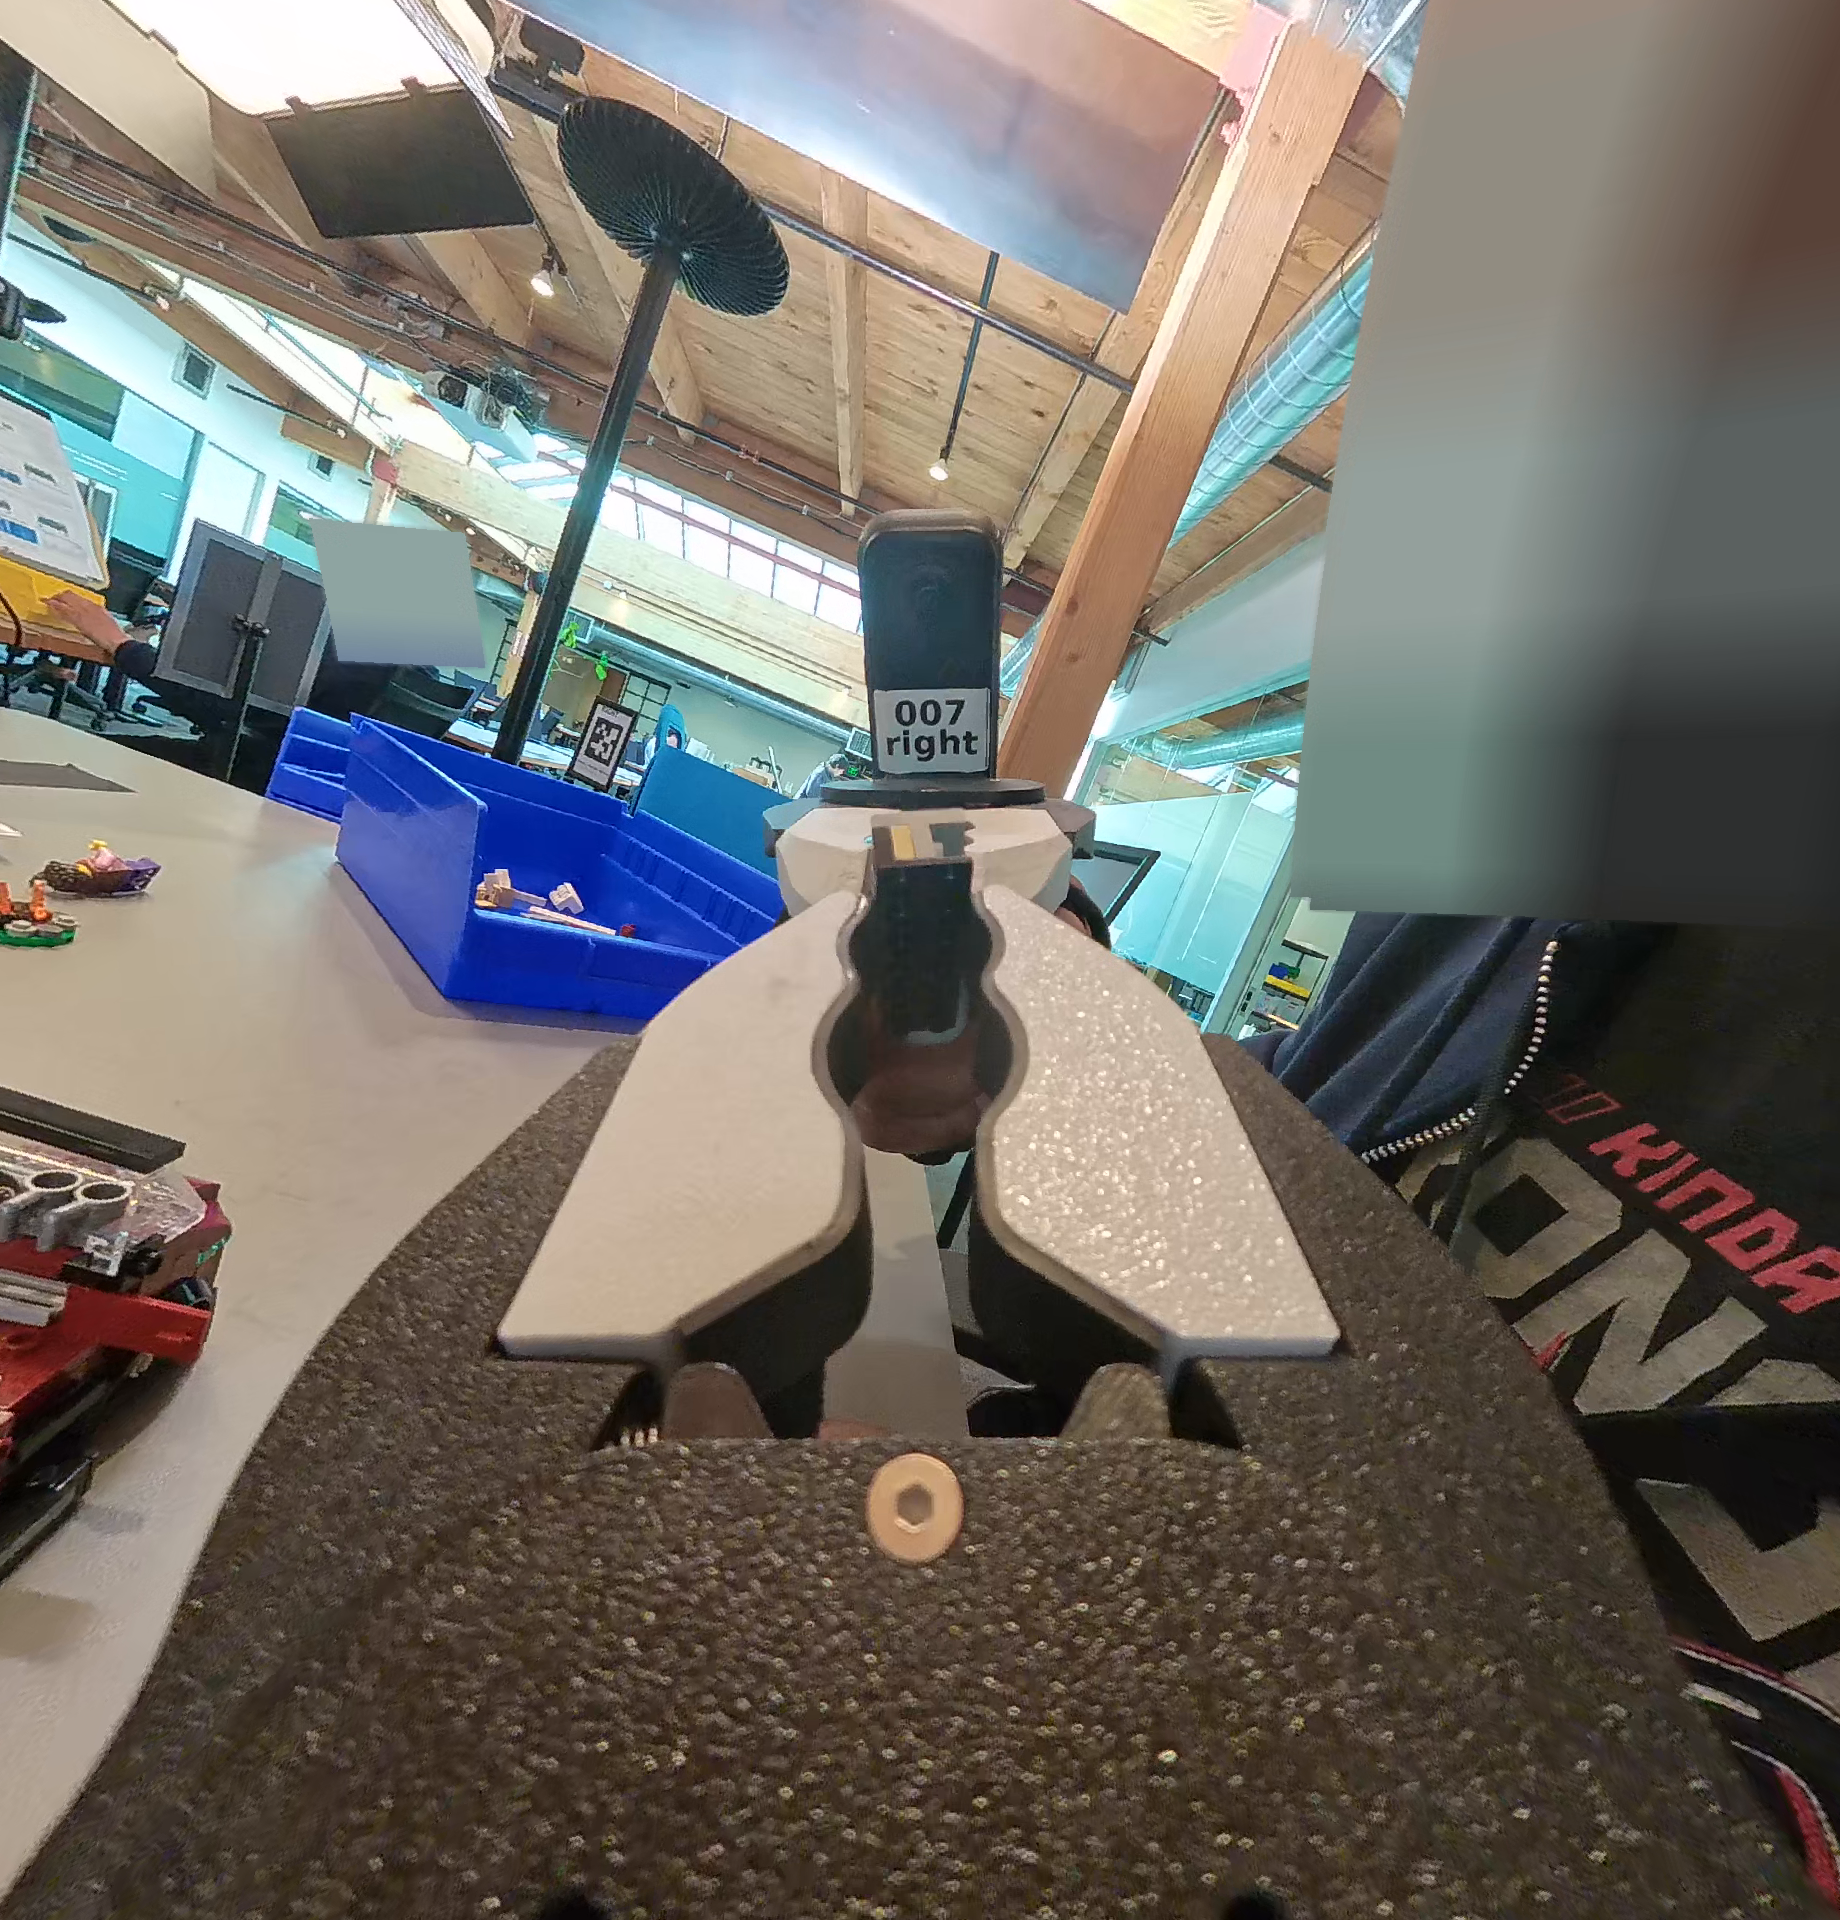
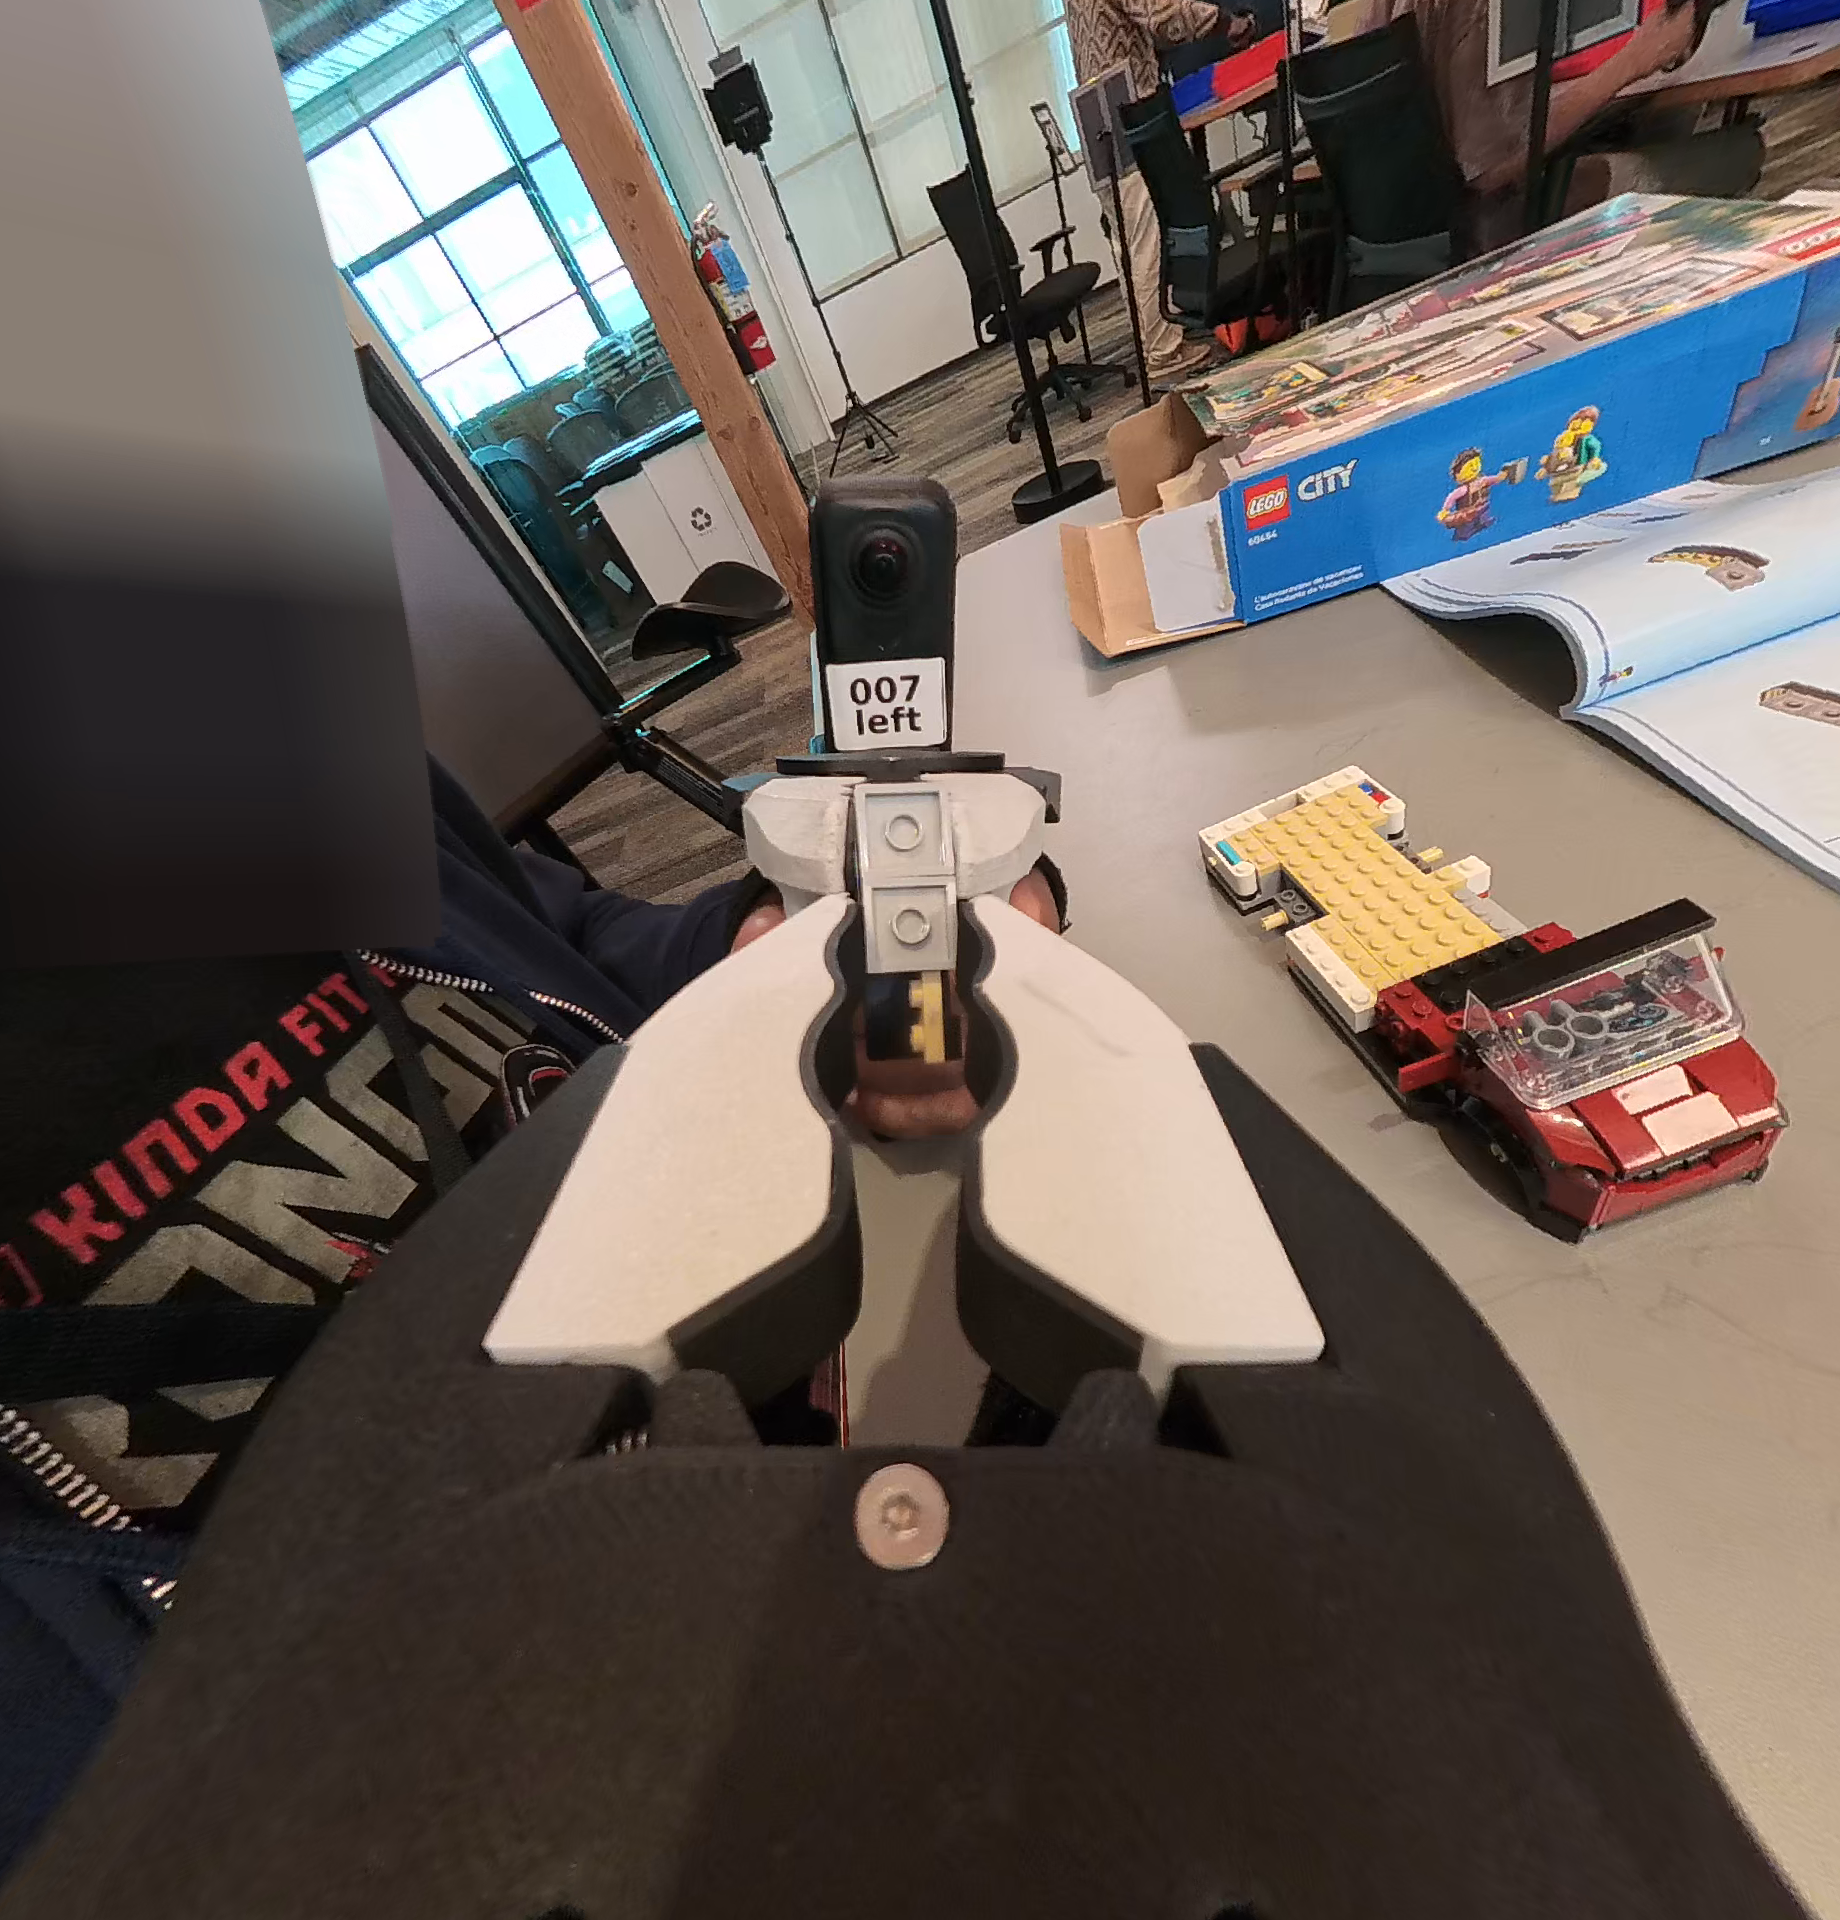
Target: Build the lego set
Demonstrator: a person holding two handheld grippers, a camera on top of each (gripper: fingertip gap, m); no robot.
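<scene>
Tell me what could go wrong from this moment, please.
1. The small brick assembly is held between the two grippers, left gripper and right gripper, above the table's edge; if either pulls away, it may split or drop.
2. The red car model is close and could be bumped.

Your head is covered by a blurred patch (image 1: 1622, 416) at 2 o'clock. The red brick car (image 1: 54, 1330) is cut by the 9 o'clock edge. Small pieces in the blue bin (image 1: 542, 904) are too tiny to identify. The booklet (image 2: 1726, 644) runs off at 3 o'clock.
</scene>
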